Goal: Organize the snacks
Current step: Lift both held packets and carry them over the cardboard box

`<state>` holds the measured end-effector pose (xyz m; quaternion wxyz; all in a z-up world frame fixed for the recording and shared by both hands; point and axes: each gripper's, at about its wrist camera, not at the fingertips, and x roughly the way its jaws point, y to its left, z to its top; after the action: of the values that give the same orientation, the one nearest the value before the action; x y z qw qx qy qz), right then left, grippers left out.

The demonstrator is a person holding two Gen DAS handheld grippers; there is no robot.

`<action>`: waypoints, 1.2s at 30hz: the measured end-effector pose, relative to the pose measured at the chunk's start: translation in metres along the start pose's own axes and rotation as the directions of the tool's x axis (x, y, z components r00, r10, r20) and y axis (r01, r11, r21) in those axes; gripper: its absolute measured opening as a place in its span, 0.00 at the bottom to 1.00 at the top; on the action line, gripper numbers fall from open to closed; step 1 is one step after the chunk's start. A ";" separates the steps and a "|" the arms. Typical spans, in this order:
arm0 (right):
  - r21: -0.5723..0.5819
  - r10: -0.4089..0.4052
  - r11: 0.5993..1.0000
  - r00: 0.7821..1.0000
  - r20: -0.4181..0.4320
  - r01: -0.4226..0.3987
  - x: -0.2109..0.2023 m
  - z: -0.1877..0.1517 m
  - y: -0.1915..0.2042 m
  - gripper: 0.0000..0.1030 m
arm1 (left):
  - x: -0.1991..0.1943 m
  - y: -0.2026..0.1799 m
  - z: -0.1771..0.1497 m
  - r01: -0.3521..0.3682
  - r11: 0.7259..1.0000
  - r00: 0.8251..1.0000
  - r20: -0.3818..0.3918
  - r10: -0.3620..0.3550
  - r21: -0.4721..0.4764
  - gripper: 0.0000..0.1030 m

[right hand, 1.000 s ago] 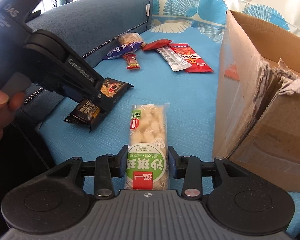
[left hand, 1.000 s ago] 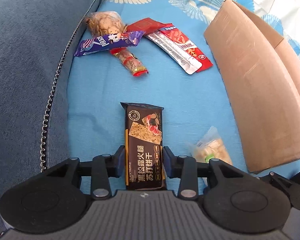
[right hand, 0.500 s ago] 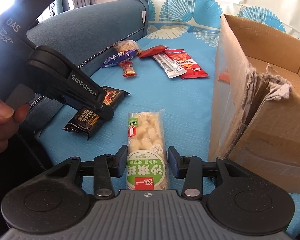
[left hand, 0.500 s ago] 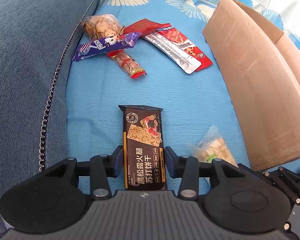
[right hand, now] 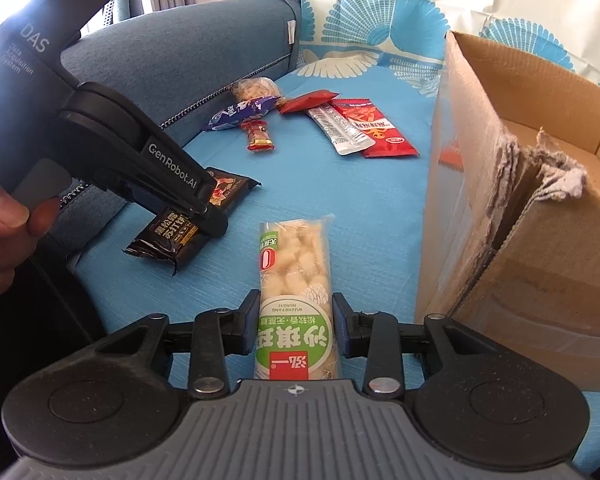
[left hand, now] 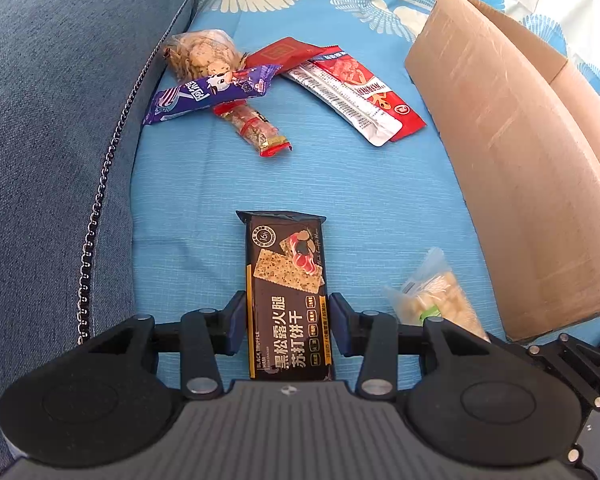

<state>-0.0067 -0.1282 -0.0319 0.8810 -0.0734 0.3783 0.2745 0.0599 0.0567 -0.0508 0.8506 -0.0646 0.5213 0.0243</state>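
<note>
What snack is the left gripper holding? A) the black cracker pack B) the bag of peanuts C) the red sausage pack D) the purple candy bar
A: the left gripper has its two fingers pressed on the sides of the black truffle ham cracker pack, while the right gripper clamps the green-labelled rice-puff bar.
</note>
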 end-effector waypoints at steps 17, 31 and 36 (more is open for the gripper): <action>-0.071 0.003 0.997 0.989 0.147 0.008 -0.052 0.008 0.007 0.36 | -0.027 0.011 -0.008 0.080 0.996 0.987 0.144 -0.073 -0.040 0.41; -0.061 -0.068 0.993 0.902 0.427 0.104 -0.163 0.033 -0.039 0.36 | -0.045 0.021 -0.011 0.142 0.987 0.963 0.242 -0.122 -0.069 0.41; 0.020 -0.147 0.987 0.855 0.497 0.158 -0.176 0.046 -0.081 0.36 | -0.048 0.022 -0.012 0.140 0.988 0.959 0.259 -0.119 -0.067 0.41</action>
<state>-0.0335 -0.2563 0.1184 0.9667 -0.0394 0.1288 0.2175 0.0250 0.0781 -0.0154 0.9066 -0.1308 0.4012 -0.0013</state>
